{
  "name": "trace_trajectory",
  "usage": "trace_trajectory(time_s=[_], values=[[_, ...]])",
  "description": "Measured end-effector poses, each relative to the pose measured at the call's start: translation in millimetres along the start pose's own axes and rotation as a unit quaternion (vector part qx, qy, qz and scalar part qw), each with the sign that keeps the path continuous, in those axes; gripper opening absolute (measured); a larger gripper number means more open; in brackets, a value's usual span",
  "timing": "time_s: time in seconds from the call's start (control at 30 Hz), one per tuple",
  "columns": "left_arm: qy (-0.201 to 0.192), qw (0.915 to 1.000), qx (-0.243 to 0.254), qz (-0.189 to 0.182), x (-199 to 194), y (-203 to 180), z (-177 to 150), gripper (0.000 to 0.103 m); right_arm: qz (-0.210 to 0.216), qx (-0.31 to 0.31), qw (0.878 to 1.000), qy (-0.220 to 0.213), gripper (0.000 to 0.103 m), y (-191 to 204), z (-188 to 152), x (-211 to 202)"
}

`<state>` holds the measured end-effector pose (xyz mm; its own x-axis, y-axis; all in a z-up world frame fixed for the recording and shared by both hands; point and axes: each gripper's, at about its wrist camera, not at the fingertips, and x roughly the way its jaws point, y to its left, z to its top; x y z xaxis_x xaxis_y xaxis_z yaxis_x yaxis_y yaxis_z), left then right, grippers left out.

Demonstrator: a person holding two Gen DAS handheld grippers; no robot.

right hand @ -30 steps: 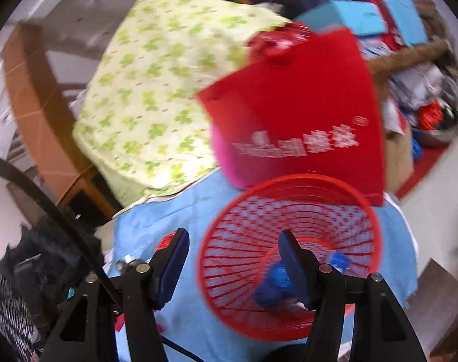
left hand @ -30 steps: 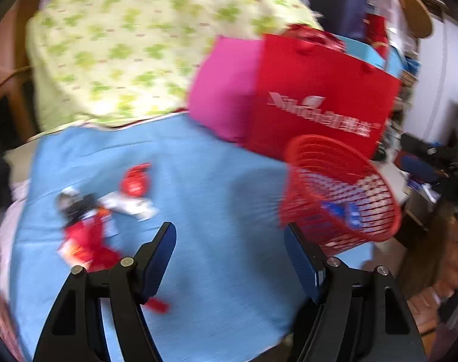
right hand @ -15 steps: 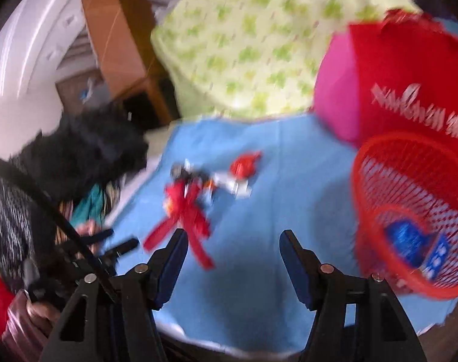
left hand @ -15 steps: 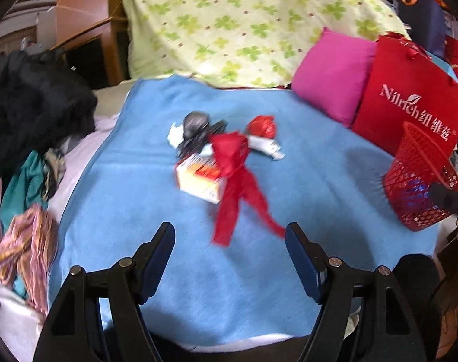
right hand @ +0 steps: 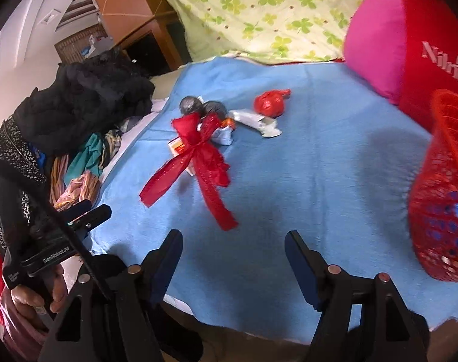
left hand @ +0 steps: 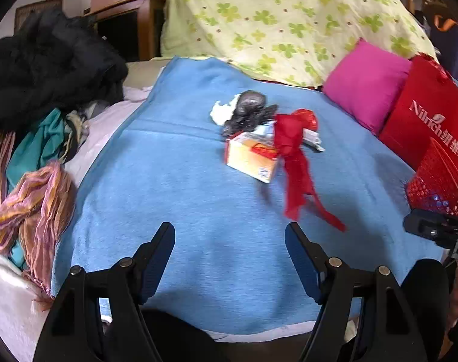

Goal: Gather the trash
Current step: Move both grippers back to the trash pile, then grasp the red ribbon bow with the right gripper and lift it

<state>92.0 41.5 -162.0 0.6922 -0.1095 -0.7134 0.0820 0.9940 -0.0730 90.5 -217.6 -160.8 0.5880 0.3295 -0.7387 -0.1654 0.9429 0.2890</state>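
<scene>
A pile of trash lies on the blue blanket (left hand: 174, 187): a red ribbon (left hand: 294, 163), a yellow-orange box (left hand: 251, 160), a dark crumpled bag (left hand: 248, 111), white paper (left hand: 221, 111) and a silver wrapper (right hand: 254, 120). A red crumpled ball (right hand: 269, 104) lies beside them. The red mesh basket (right hand: 440, 199) at the right holds blue items. My left gripper (left hand: 229, 241) is open and empty, near the blanket's front edge. My right gripper (right hand: 233, 250) is open and empty, in front of the ribbon (right hand: 205, 154).
A pink pillow (left hand: 367, 86) and a red bag (left hand: 434, 120) stand at the back right. A green-patterned quilt (left hand: 274, 15) is behind. Dark and coloured clothes (left hand: 42, 90) are piled at the left.
Both grippers swung left, away from the basket, and pulled back, so the trash pile came into the middle of both views. Both stayed open.
</scene>
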Motion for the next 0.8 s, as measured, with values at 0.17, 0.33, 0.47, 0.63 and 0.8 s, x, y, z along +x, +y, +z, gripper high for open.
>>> trace_trajectory(time_s=[0.17, 0.33, 0.47, 0.63, 0.8], values=[[0.010, 0.9995, -0.029, 0.008, 8, 28, -2, 0.076, 0.014, -0.009, 0.999, 0.029, 0.073, 15, 19, 43], [0.017, 0.9983, -0.055, 0.012, 16, 50, -4, 0.076, 0.028, -0.011, 0.999, 0.021, 0.073, 26, 55, 80], [0.022, 0.9977, -0.063, 0.013, 19, 59, -3, 0.076, 0.043, -0.001, 0.999, 0.015, 0.073, 32, 84, 111], [0.030, 0.9974, -0.064, 0.011, 25, 63, 0, 0.076, 0.050, 0.015, 0.999, 0.015, 0.073, 38, 109, 150], [0.028, 0.9985, -0.046, 0.002, 31, 59, 11, 0.076, 0.066, 0.049, 0.996, 0.046, 0.045, 34, 110, 183]])
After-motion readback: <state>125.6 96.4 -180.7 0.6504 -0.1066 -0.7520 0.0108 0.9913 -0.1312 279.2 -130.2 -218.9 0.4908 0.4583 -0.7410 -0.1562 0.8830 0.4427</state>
